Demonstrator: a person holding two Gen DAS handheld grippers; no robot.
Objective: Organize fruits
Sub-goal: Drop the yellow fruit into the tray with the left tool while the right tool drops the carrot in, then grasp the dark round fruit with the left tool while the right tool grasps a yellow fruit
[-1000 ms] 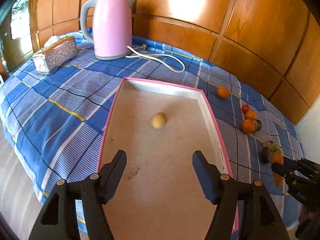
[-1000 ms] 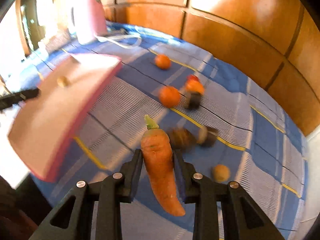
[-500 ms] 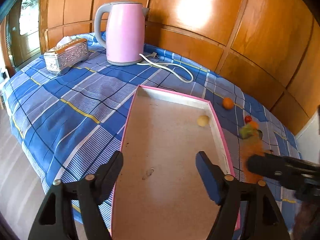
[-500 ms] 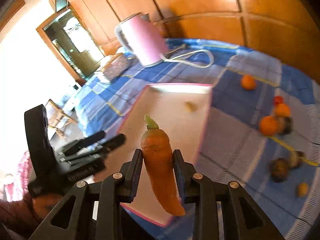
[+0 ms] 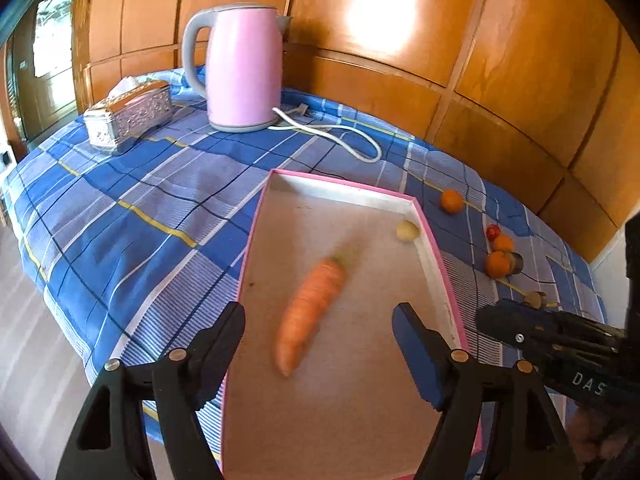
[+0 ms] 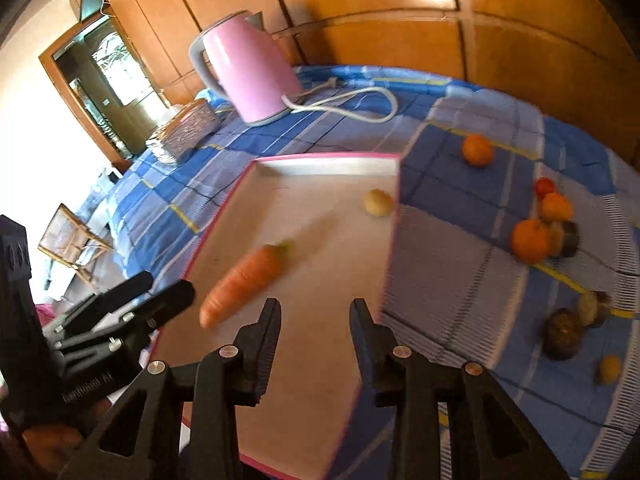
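Blue checked counter: carrot blurry in tray ahead of both tongs, left and right, gaping empty; I'd grab the orange next.

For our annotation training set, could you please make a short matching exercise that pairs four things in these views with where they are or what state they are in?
Things:
1. carrot
2. pink kettle
3. red tomato
4. right gripper

Places or states:
A. open, holding nothing
B. on the cloth beside the box
C. inside the pink-rimmed box, blurred
D. upright near the wooden wall

Pairs: 1-C, 2-D, 3-B, 4-A
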